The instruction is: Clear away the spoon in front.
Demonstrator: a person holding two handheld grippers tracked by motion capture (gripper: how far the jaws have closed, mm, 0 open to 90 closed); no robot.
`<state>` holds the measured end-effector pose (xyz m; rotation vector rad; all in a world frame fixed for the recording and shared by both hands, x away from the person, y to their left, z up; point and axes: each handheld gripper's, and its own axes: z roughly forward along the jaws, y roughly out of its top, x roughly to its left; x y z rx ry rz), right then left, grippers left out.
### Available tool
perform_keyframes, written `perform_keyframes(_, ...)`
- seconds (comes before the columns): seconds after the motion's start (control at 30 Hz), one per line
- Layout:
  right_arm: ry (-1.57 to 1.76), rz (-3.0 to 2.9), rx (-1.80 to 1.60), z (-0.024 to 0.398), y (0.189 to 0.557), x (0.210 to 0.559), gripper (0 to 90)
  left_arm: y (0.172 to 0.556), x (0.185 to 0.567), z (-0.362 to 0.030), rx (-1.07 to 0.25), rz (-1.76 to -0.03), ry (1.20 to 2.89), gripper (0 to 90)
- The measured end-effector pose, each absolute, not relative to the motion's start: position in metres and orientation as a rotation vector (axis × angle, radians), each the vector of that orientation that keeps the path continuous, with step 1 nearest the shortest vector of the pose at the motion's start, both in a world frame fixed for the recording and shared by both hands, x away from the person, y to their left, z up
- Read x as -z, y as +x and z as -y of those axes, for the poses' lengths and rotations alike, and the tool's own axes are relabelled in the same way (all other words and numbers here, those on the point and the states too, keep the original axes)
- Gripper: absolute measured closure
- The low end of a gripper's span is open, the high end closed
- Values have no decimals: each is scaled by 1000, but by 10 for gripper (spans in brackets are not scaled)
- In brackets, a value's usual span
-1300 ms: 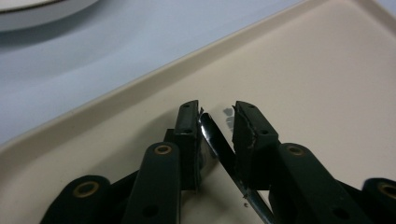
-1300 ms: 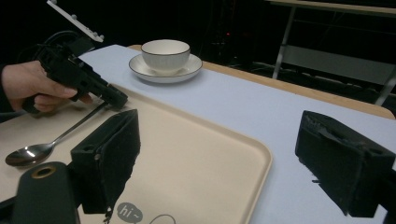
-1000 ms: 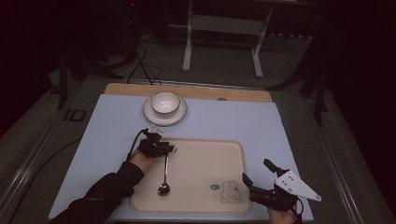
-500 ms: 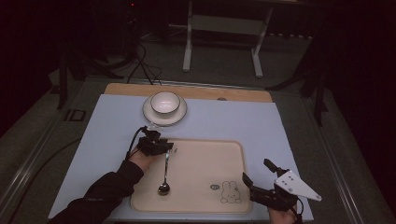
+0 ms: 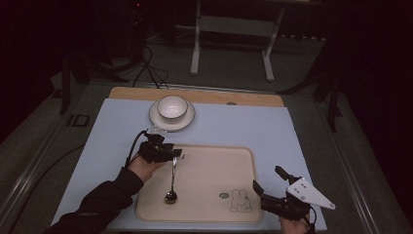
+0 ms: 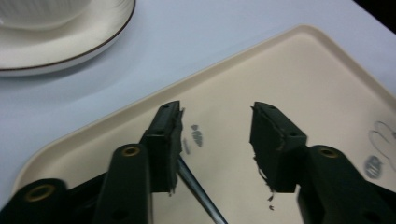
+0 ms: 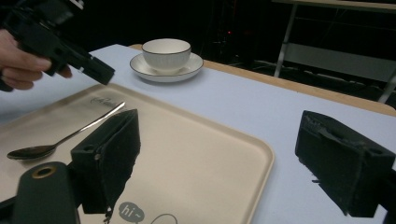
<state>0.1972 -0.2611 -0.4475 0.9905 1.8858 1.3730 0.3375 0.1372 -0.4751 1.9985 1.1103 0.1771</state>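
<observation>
Spoon [image 5: 171, 178] is being left flat on the tray [image 5: 214, 170], handle tip just below the left gripper [image 5: 171, 153], whose jaws are now being held apart and clear of it. Versus a second ago, little else is changed. Right gripper [image 5: 269, 193] is being held wide open at the tray's right corner. Count: one spoon, one tray, one cup [image 5: 172, 107], one saucer [image 5: 158, 119].

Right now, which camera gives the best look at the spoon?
The right gripper view: the spoon lies whole on the tray, bowl and handle clear. The high view shows it small; the left gripper view catches just a sliver of handle.
</observation>
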Motion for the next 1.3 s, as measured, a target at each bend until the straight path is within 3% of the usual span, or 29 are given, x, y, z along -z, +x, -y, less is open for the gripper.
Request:
perform_keyframes(0.4, 988, -1891, -1368, 261, 197, 448, 140, 316, 448, -148, -198, -1059, 1959, 281)
perform_keyframes(0.63, 990, -1889, -1370, 261, 197, 448, 140, 304, 442, -158, -147, -959, 1940, 152)
perform_keyframes(1.3, 983, -1896, -1368, 260, 197, 448, 140, 264, 452, -189, -224, -765, 1857, 111)
